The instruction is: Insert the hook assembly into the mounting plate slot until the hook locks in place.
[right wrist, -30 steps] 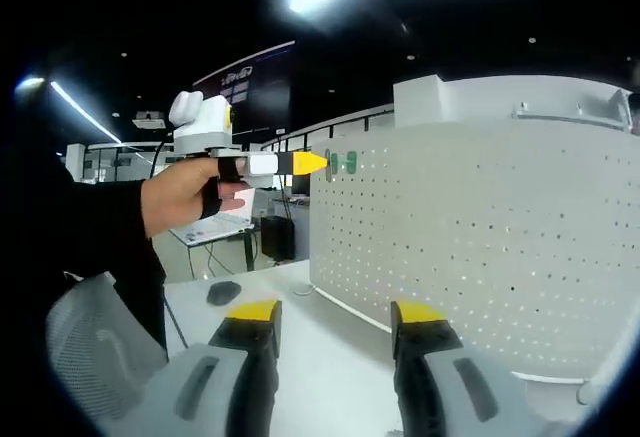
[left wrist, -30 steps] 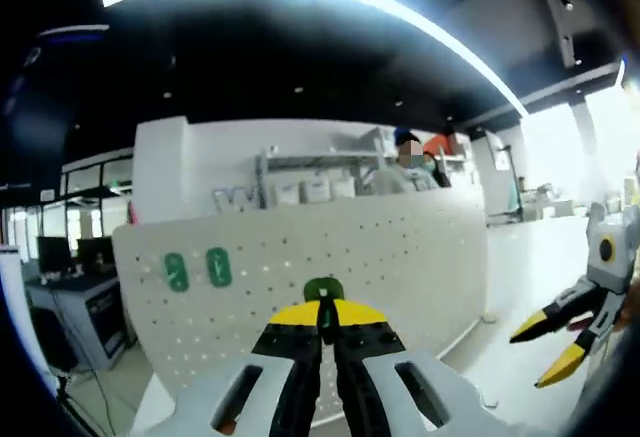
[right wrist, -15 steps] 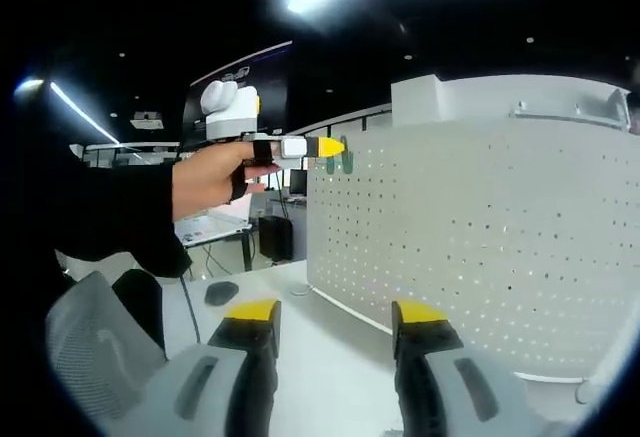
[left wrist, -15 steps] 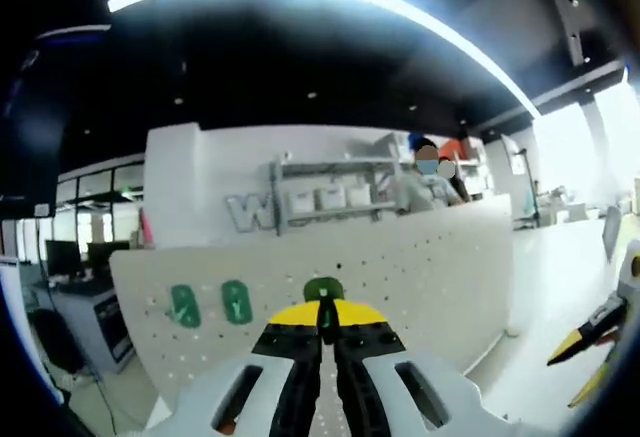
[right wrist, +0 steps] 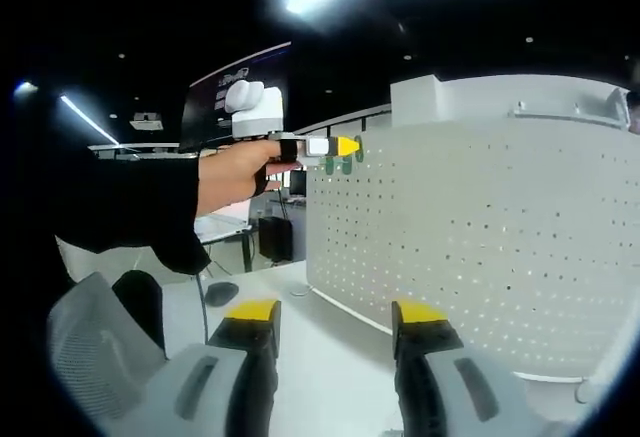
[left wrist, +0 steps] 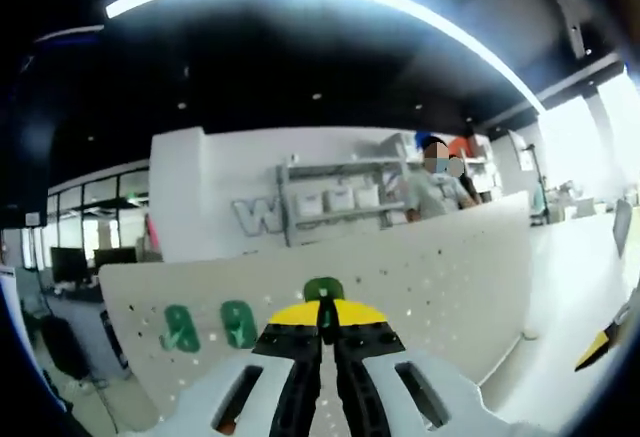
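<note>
My left gripper is shut on a small green hook that pokes out above its yellow tips. It points at the white pegboard, close to the board's top edge. Two green hooks hang on the board to the left of my jaws. In the right gripper view a hand holds the left gripper with its tip against the pegboard, just above the mounted green hooks. My right gripper stands open and holds nothing, low over the table; its yellow tip shows at the far right.
The pegboard stands on a white table. A dark computer mouse lies near the board's left end. A mesh chair back is at the lower left. Shelves and people are behind the board.
The left gripper has moved with the green hook closer to the pegboard, toward the two mounted hooks. The right gripper has stayed put and slid almost out of the left view.
</note>
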### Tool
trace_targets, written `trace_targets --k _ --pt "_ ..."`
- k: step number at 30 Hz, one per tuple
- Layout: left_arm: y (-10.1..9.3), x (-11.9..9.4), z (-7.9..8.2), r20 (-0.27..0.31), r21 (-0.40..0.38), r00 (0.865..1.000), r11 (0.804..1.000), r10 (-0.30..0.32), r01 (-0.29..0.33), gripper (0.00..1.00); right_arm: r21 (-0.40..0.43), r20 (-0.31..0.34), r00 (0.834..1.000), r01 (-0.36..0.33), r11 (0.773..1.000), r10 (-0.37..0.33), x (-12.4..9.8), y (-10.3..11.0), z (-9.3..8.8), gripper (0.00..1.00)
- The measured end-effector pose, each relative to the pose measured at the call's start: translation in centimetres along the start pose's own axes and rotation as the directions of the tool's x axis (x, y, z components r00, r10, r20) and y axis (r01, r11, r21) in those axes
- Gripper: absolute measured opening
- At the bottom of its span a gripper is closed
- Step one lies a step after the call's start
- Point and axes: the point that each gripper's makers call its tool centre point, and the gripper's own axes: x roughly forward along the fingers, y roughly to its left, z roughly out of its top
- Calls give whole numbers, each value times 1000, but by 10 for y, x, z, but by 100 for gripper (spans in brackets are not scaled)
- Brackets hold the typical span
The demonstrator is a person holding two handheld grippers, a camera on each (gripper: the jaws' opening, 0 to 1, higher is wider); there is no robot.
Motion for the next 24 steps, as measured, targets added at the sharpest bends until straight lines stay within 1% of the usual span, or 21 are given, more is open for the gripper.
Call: trace_targets --k 3,9,21,24 --pt "3 4 0 -1 -6 1000 1000 13 -13 3 2 1 1000 1 1000 -1 0 0 0 43" --pt "10 12 -8 -23 -7 999 999 39 -40 3 6 2 1000 1 1000 -1 0 -1 0 43" --pt "13 22 -17 -45 15 998 999 53 -52 2 17 3 1000 -2 1000 2 0 -1 0 43" --pt "15 23 -17 -43 20 997 998 57 -57 2 17 3 1000 -3 1000 2 0 -1 0 43"
